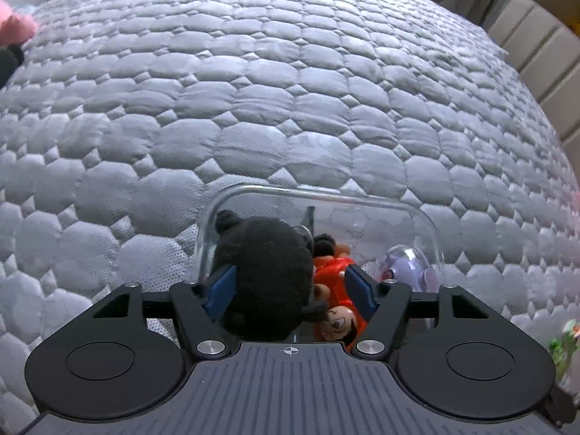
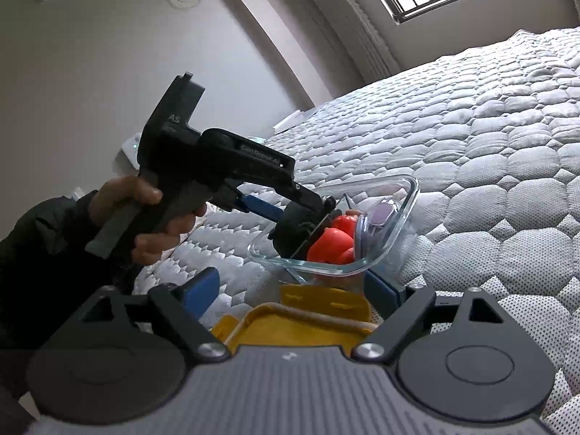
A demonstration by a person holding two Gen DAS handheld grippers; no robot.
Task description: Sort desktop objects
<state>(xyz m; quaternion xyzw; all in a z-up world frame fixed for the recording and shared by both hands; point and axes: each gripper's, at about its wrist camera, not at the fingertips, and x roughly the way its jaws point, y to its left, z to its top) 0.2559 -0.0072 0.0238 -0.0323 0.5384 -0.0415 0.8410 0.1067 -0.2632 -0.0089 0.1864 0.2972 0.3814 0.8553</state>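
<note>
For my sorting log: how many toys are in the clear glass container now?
2 for certain: a black plush toy at its left side and an orange-clothed doll figure beside it. A purple-tinted transparent item lies at right; others may be hidden.

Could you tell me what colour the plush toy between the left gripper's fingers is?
Black plush toy, clearest in the left wrist view.

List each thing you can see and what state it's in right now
glass container: uncovered, on the quilted bed
black plush toy: between the left gripper's fingers, over the container
orange doll: lying inside
left gripper: open
right gripper: open, around the yellow lid
</note>
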